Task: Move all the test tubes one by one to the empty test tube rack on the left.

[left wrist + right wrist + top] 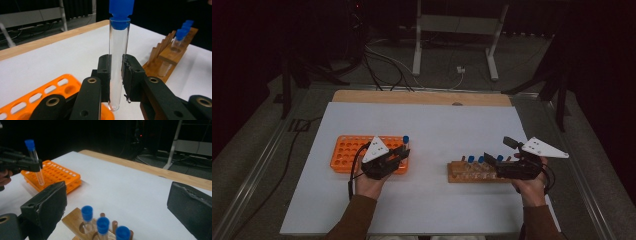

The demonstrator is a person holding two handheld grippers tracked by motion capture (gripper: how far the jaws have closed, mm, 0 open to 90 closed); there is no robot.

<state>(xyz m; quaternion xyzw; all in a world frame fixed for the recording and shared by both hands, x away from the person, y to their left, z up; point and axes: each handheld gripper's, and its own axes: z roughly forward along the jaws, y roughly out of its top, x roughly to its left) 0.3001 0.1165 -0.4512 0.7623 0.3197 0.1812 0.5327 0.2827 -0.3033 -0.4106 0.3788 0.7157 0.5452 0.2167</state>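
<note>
White sheeting covers the worktop (pixel 432 130), which takes up the middle of the high view, with a bare wooden strip along its far edge. At centre left of that view lies an orange rack (pixel 347 152); at lower right sits a wooden rack (pixel 467 172) with three blue-capped tubes (pixel 102 226) standing in its holes. The left gripper (pixel 399 152) hovers at the orange rack's right end, its jaws closed on a clear test tube (pixel 117 67) with a blue cap. In the left gripper view this tube stands upright at centre frame, pinched at mid-length, its rounded bottom just above the orange rack's corner. The right gripper (pixel 492 160) is at the right end of the wooden rack, its jaws spread wide with nothing between them
</note>
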